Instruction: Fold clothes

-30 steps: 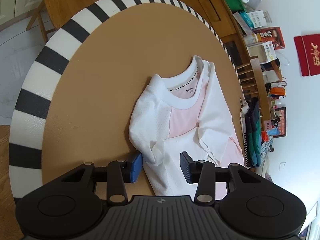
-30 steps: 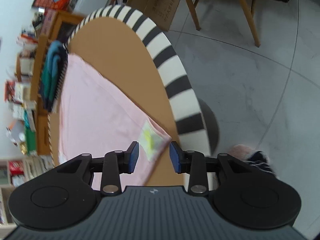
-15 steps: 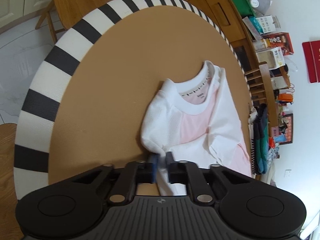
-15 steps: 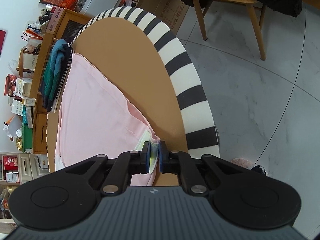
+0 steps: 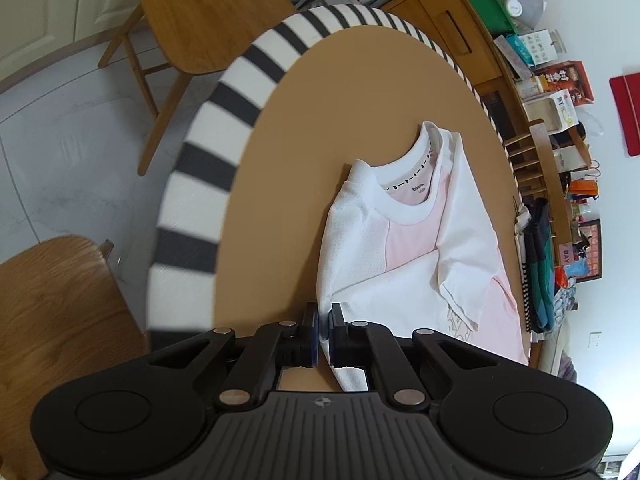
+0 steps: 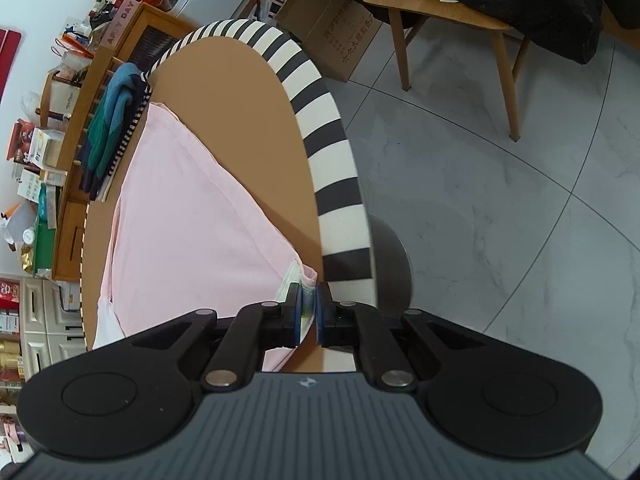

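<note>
A pink and white T-shirt (image 5: 416, 248) lies on the round brown table (image 5: 288, 168), collar pointing away, one white sleeve folded across its chest. My left gripper (image 5: 324, 314) is shut on the near white sleeve edge, which is pulled up a little. In the right wrist view the shirt's pink lower part (image 6: 192, 220) spreads over the table (image 6: 240, 120). My right gripper (image 6: 307, 300) is shut on the hem corner with its care label, close to the striped rim.
The table has a black and white striped edge (image 5: 208, 120). Wooden chairs (image 5: 192, 32) stand beyond it, one (image 6: 460, 16) draped with black clothes. A cluttered wooden shelf (image 5: 532, 92) and a chair with hanging clothes (image 6: 112, 120) flank the far side. A cardboard box (image 6: 340, 32) sits on the floor.
Both grippers went from open around the shirt's edges to shut on them, then lifted and drew the fabric toward me.
</note>
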Tool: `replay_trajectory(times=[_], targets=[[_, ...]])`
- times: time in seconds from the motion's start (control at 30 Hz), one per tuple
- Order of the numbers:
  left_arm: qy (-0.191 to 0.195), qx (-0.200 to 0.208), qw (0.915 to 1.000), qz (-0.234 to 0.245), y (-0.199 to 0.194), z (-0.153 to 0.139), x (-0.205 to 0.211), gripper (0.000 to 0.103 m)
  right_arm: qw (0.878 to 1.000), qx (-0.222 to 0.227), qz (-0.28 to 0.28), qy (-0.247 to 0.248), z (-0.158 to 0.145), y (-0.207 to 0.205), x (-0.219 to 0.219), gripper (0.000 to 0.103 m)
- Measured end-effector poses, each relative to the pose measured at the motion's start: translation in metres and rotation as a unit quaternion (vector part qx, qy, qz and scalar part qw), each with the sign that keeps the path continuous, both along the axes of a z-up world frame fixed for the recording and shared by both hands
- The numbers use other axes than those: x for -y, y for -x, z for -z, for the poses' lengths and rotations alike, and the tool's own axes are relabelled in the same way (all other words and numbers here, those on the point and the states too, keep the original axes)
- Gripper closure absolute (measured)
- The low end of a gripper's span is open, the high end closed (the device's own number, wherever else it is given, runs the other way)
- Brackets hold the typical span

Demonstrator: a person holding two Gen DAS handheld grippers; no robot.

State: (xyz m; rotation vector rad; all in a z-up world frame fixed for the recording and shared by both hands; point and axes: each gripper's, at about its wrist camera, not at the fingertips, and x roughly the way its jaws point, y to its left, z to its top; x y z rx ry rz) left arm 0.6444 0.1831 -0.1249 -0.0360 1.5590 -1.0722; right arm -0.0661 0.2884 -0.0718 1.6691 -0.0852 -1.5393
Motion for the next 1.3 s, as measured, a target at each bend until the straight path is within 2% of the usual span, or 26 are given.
replay_trajectory(times=[0.17,0.3,0.4,0.5,0.6,0.7,0.8,0.97,1.07,1.1,1.13,1.2,1.27,1.3], targets=[[-0.012,-0.023,0.9997,-0.004,-0.002,-0.02,-0.05,0.098,1.0,0.007,-0.022,-0.018,-0.028,0.002,-0.023,0.096],[0.014,-0.069,0.9966,-0.044,-0.007,-0.046,-0.067,0.098,0.999,0.037,-0.024,0.024,-0.057,0.001,-0.013,0.096],[0.046,-0.084,0.9942,-0.048,-0.011,-0.066,-0.034,0.098,0.996,0.043,-0.034,0.076,-0.075,0.003,0.03,0.096],[0.04,-0.081,0.9945,-0.052,-0.007,-0.068,0.03,0.098,0.992,0.035,-0.046,0.112,-0.083,0.007,0.095,0.096],[0.027,-0.075,0.995,-0.06,-0.001,-0.067,0.097,0.098,0.992,0.019,-0.047,0.116,-0.078,0.012,0.162,0.096],[0.012,-0.069,0.9952,-0.069,0.005,-0.062,0.161,0.098,0.994,0.008,-0.031,0.101,-0.059,0.019,0.229,0.096],[-0.013,-0.06,0.9941,-0.089,0.011,-0.039,0.206,0.098,0.996,0.003,-0.021,0.084,-0.037,0.018,0.284,0.096],[-0.064,-0.034,0.99,-0.121,0.014,-0.006,0.235,0.098,0.998,-0.001,-0.014,0.058,0.002,0.006,0.332,0.096],[-0.058,-0.05,0.9878,-0.136,0.013,0.002,0.235,0.097,0.998,-0.001,0.001,0.057,0.015,0.002,0.34,0.095],[-0.054,-0.054,0.9878,-0.136,0.012,0.003,0.235,0.097,0.998,-0.002,0.002,0.056,0.018,0.002,0.341,0.091],[-0.047,-0.059,0.9873,-0.14,0.01,0.003,0.234,0.094,0.998,-0.002,0.007,0.056,0.02,0.004,0.342,0.081],[-0.023,-0.074,0.9839,-0.161,0.004,0.001,0.228,0.065,0.998,0.003,0.025,0.059,0.023,0.011,0.338,0.06],[0.016,-0.053,0.9832,-0.174,-0.002,-0.013,0.218,0.058,0.997,-0.011,0.023,0.079,0.018,0.015,0.334,0.059],[0.033,-0.021,0.9875,-0.153,0.0,-0.025,0.213,0.058,0.995,-0.031,0.003,0.095,0.011,0.012,0.331,0.061]])
